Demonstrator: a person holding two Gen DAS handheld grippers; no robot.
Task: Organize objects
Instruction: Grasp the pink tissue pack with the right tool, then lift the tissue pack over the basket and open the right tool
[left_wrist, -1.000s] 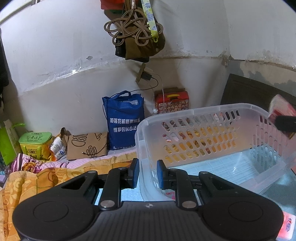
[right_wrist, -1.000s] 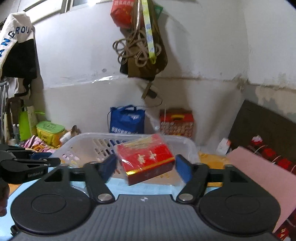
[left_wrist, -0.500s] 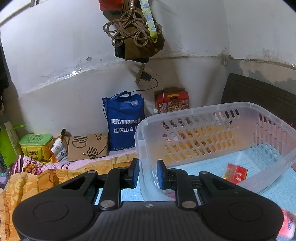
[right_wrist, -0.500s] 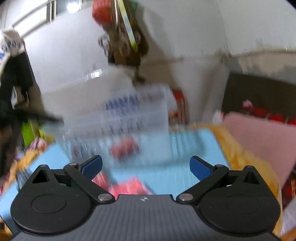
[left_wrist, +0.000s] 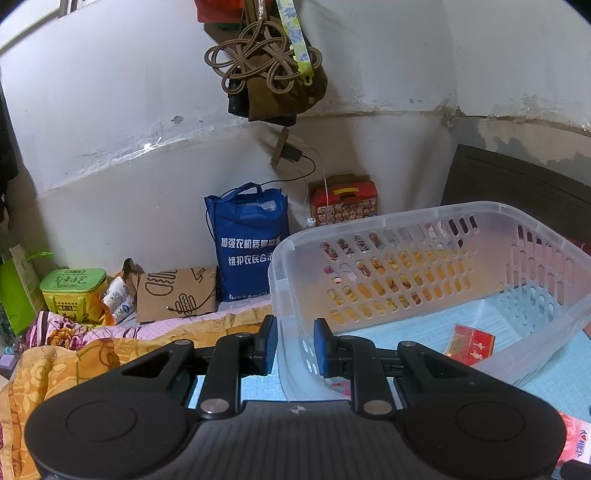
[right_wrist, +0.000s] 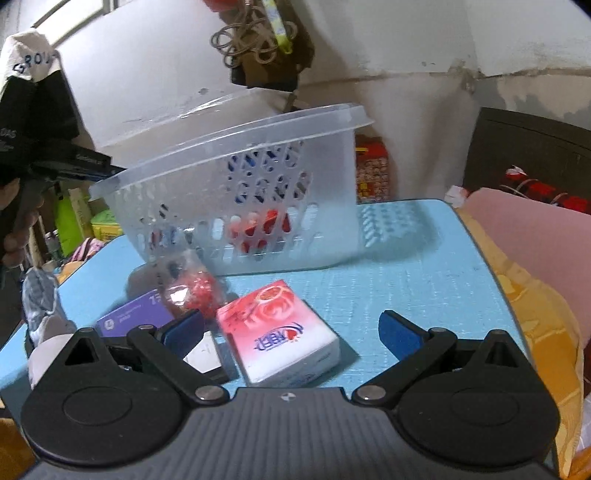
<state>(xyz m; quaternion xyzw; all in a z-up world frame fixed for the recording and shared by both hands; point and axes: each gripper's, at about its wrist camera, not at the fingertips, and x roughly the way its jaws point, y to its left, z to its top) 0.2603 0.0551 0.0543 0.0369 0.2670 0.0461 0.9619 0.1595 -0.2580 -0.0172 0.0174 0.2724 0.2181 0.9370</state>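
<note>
Clamping the near-left wall of the basket (left_wrist: 436, 236), the left gripper (left_wrist: 294, 347) has its pads on either side of the plastic, nearly closed, and tilts the basket up off the blue mat (right_wrist: 424, 280). Inside, a red box (left_wrist: 471, 343) lies on the basket floor toward the right wall; the right view shows it as a red shape behind the perforations. Left of centre on the mat sit a purple box (right_wrist: 133, 314) and a clear packet of red pieces (right_wrist: 192, 291). At centre lies a pink tissue pack (right_wrist: 280, 332), loose and flat. The right gripper (right_wrist: 291, 330) hangs low over it, jaws spread wide and empty, the pack lying partly between them. Judged step: one item binned, next pick beginning. The next move calls for lowering, centring and closing on the pack.
</note>
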